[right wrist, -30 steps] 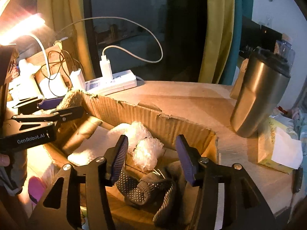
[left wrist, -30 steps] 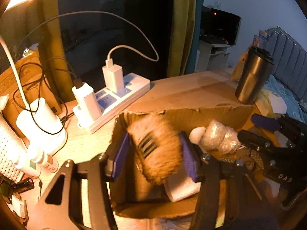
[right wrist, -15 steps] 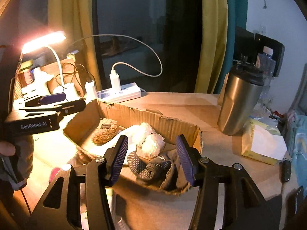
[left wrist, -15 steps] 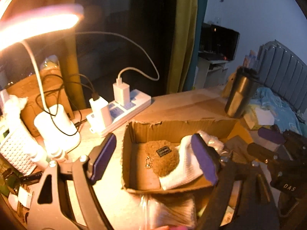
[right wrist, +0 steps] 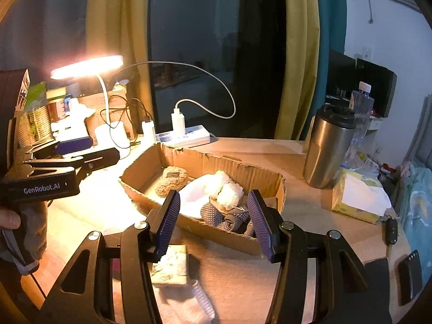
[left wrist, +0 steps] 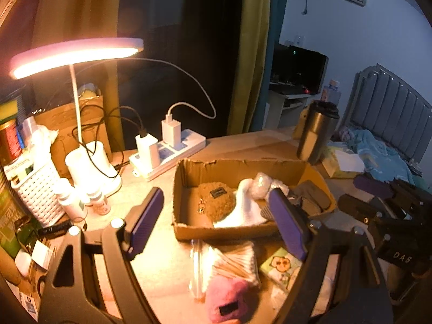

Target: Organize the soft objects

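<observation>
A shallow cardboard box (left wrist: pixel 186 189) (right wrist: pixel 267 186) sits mid-table. In it lie a brown fuzzy pouch (left wrist: pixel 216 202) (right wrist: pixel 171 179), a white cloth (left wrist: pixel 244 210) (right wrist: pixel 194 197), two white wrapped bundles (right wrist: pixel 225 189) and grey dotted socks (right wrist: pixel 226 216). My left gripper (left wrist: pixel 216 224) is open and empty, held above and in front of the box. My right gripper (right wrist: pixel 214 221) is open and empty over the box's near right corner. A pink fuzzy pouch (left wrist: pixel 229 299) lies on the table in front of the box.
A lit desk lamp (left wrist: pixel 75 56), power strip with chargers (left wrist: pixel 172 148), white basket (left wrist: pixel 37 191) and small bottles stand left. A steel tumbler (right wrist: pixel 329 145) and tissue pack (right wrist: pixel 356 197) stand right. A cotton swab bag (left wrist: pixel 232 262) and a tissue packet (right wrist: pixel 170 264) lie near the front.
My left gripper opened and let the brown pouch go into the box, then drew back and up. My right gripper also pulled back from the box.
</observation>
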### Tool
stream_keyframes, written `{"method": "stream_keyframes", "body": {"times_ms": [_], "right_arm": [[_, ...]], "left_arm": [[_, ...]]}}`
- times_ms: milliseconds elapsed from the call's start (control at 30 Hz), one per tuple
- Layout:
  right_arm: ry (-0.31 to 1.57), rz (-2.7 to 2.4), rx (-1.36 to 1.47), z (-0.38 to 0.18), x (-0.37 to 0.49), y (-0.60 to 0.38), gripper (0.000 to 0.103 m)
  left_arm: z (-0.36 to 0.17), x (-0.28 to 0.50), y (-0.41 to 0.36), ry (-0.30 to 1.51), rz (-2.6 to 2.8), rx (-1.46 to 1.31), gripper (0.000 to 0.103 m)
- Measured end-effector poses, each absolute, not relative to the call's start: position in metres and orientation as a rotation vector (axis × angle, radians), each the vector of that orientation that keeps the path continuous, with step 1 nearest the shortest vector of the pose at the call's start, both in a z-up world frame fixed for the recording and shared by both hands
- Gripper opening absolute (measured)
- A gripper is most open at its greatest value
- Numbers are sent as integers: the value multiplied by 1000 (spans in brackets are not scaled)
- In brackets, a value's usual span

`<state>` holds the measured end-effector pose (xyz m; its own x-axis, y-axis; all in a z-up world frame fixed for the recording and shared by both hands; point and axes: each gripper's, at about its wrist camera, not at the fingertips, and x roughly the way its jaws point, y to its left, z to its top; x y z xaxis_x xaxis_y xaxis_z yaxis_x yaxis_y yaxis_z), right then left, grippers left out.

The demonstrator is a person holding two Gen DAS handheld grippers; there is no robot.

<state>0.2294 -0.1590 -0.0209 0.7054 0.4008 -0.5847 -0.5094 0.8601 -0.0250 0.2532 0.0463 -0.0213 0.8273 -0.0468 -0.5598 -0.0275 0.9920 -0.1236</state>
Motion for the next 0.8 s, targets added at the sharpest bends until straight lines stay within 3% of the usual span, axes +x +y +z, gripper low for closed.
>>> {"method": "stream_keyframes", "body": {"times_ms": [800], "right_arm": [[657, 577, -204, -45, 211, -142, 56]], "left_arm": [[-61, 215, 45, 658, 21, -179, 81]]}}
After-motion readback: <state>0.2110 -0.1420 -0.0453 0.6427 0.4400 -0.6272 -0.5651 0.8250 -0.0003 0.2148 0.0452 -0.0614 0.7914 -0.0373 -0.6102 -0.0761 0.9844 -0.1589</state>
